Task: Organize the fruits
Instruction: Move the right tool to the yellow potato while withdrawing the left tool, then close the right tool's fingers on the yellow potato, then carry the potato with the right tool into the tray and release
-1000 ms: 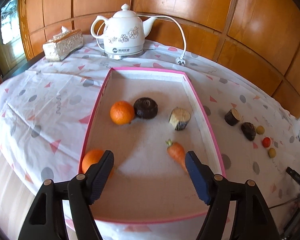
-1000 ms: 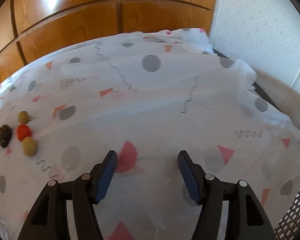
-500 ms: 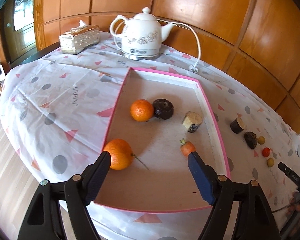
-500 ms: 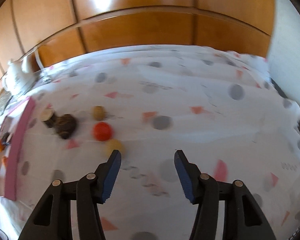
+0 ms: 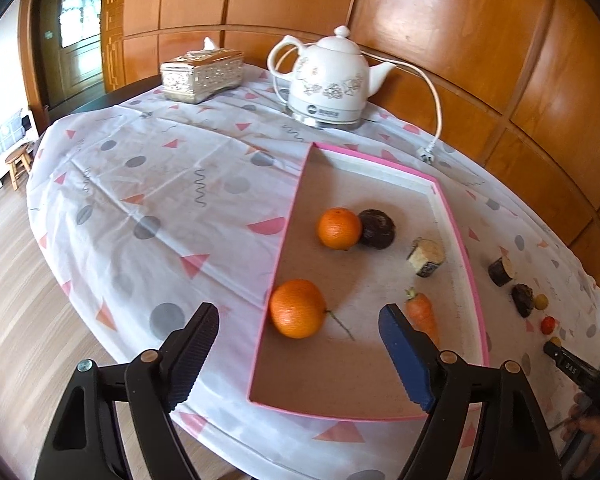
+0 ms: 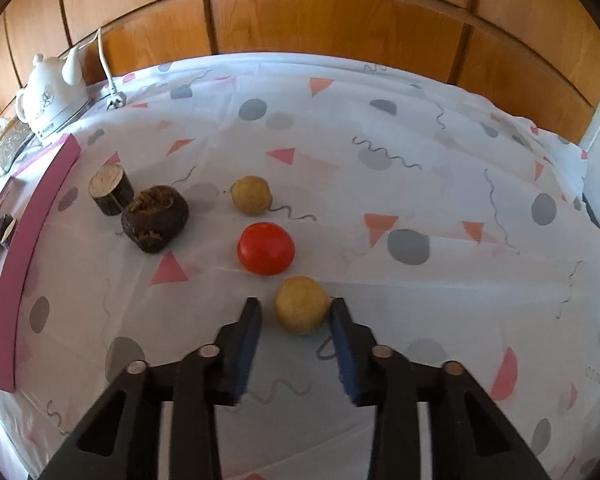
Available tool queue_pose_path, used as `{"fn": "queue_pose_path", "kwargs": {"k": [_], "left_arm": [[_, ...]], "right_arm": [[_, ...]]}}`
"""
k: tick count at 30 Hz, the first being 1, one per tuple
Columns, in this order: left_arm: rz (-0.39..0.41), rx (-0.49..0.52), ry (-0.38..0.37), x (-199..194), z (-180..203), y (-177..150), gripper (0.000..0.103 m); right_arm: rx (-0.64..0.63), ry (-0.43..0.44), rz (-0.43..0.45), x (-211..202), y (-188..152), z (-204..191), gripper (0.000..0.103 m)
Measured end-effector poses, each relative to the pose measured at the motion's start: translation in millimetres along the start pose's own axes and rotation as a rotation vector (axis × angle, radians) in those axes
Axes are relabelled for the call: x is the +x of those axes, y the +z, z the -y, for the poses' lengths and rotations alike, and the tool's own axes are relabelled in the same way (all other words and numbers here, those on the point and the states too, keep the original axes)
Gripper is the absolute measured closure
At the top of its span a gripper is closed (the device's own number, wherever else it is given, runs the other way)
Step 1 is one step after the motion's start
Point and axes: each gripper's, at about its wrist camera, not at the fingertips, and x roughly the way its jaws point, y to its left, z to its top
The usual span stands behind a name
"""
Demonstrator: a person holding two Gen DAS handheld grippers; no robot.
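In the right wrist view a pale yellow round fruit (image 6: 301, 310) lies on the cloth between the fingers of my right gripper (image 6: 296, 306). Its jaws are closing; the right pad is at the fruit's side and a small gap remains at the left pad. Just beyond sit a red fruit (image 6: 265, 248) and a second yellow fruit (image 6: 251, 195). In the left wrist view my left gripper (image 5: 299, 314) hovers over the near end of the pink-rimmed tray (image 5: 466, 264), jaws opening with nothing between them. The tray holds two oranges (image 5: 297, 308) (image 5: 339, 227), a dark round fruit (image 5: 377, 228), a log-like piece (image 5: 427, 257) and a carrot (image 5: 421, 314).
A dark lumpy piece (image 6: 154, 218) and a small wood stump (image 6: 111, 189) lie left of the fruits, near the tray's pink wall (image 6: 28, 236). A white kettle (image 5: 330, 82) with its cord and a tissue box (image 5: 201, 75) stand at the table's back. Wood panelling rises behind.
The right gripper swung left over the cloth to the small fruits and narrowed around the nearest yellow one. The left gripper drew back and left from the tray and widened slightly.
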Motion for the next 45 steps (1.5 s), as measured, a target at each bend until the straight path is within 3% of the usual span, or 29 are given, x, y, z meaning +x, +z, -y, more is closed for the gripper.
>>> {"fn": "queue_pose_path", "kwargs": {"k": [1,9,18,27,36,45], "left_arm": [[-0.001,-0.006,0.005,0.0,-1.5,-0.7,0.020],[-0.007,-0.008,0.011,1.9,-3.2,-2.0,0.019],[-0.008,-0.010,0.004,0.4,-3.7,-2.6,0.019],[-0.001,-0.019,-0.006,-2.4,-4.9,-3.3,0.017],[-0.003,-0.055,-0.005,-3.0,-14.7,-3.3,0.017],[-0.005,-0.081,-0.003,-1.4,-22.9,-2.4,0.017]], "right_arm": [[-0.013,-0.003,0.005,-0.8,-0.7,-1.6,0.078],[-0.025,0.027,0.010,-9.0,-7.2,-3.6,0.078],[-0.060,0.131,0.036,-35.9,-12.9,-22.2,0.078],[-0.203,0.290,0.074,-60.9,-3.1,-87.1,0.078],[-0.333,0.435,0.055,-70.6,-1.0,-158.5,0.078],[-0.420,0.497,0.046,-69.3,9.9,-218.7,0.078]]}}
